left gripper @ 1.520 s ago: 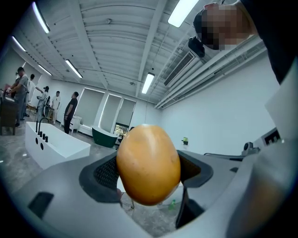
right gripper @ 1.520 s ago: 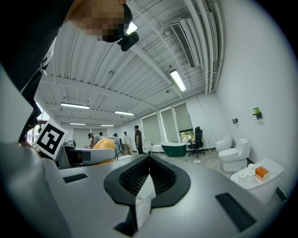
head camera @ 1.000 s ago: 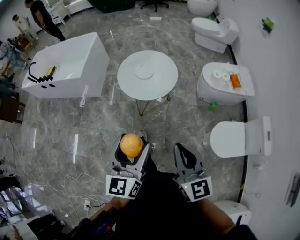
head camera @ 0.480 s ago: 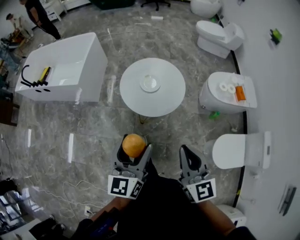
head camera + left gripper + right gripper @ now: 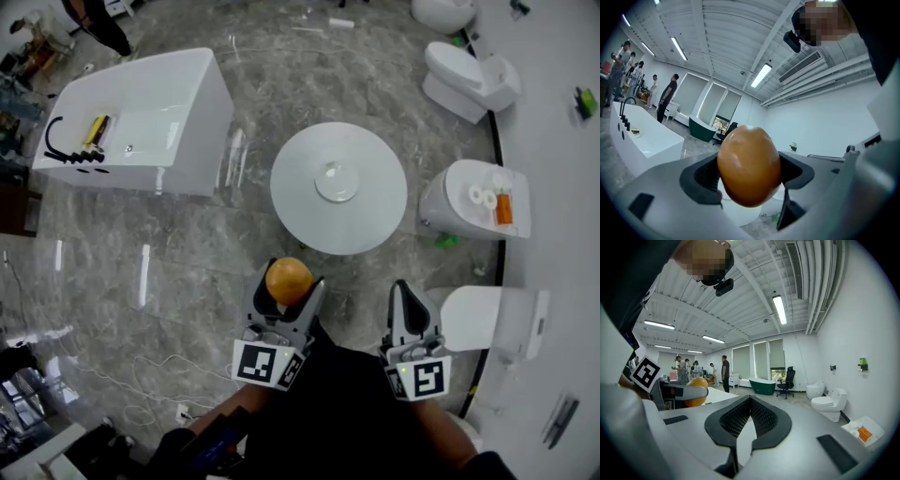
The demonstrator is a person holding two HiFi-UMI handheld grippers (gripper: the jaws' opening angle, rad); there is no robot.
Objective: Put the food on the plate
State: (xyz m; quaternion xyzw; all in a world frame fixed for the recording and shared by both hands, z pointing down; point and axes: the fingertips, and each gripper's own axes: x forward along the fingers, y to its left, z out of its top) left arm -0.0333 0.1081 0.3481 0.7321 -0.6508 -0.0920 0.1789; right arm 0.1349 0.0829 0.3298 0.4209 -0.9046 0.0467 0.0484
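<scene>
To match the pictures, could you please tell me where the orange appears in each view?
Head view: orange at lower centre, in the left gripper.
Left gripper view: orange at centre, clamped between the jaws.
Right gripper view: orange at far left, partly behind a jaw.
Shared landmark: the left gripper that holds it.

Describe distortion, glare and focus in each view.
Head view: fisheye bend, bright light streaks on the glossy floor. Left gripper view: dark rounded corners, the orange food in the left tongs looms large and slightly soft. Right gripper view: same vignette, ceiling lamp glares.
</scene>
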